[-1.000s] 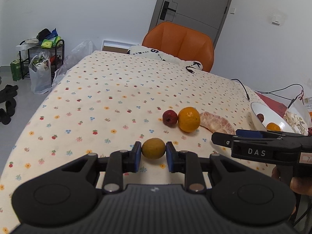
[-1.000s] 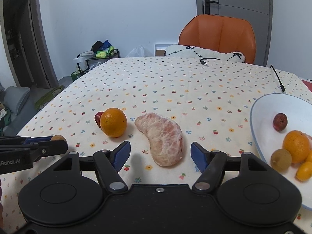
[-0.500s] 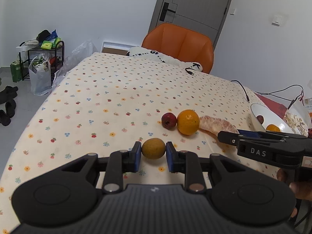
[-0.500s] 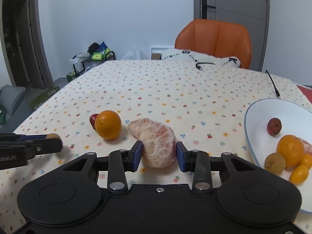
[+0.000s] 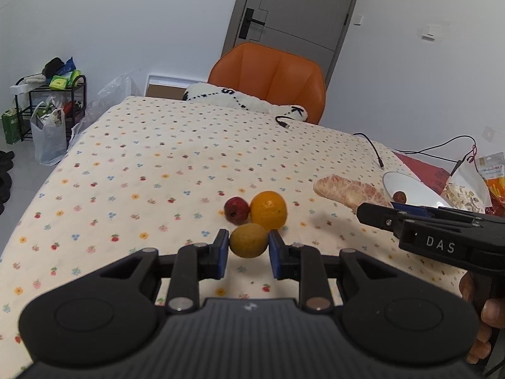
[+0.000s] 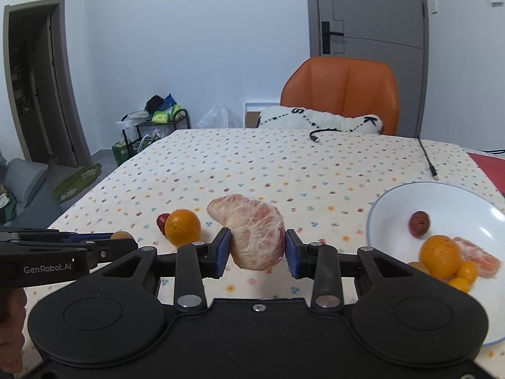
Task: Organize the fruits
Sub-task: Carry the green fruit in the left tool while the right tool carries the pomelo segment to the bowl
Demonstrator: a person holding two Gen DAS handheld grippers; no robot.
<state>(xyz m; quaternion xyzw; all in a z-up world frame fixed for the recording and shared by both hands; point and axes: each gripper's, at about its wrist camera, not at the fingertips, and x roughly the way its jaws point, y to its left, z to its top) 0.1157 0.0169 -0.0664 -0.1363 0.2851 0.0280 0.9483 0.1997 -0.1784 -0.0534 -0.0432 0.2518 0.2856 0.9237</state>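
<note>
Our right tongs (image 6: 257,248) clamp the peeled pomelo segment (image 6: 252,233) above the surface (image 6: 284,164); left tongs (image 5: 247,249) grip a small yellow fruit (image 5: 247,240). Next, we judge, both go to the bowl (image 6: 394,202) at three o'clock.

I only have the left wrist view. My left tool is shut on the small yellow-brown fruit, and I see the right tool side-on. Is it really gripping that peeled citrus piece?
Observer: Yes. In the right wrist view the right tool has a blue pad pressed on each side of the peeled citrus piece.
Operator: What is in the bowl? I see only its rim and one red fruit.
Observer: It also holds an orange, peeled segments and small yellow fruits.
Operator: Any room left?
Observer: Yes, the bowl's left part, nearest the right tool, is bare.
</note>
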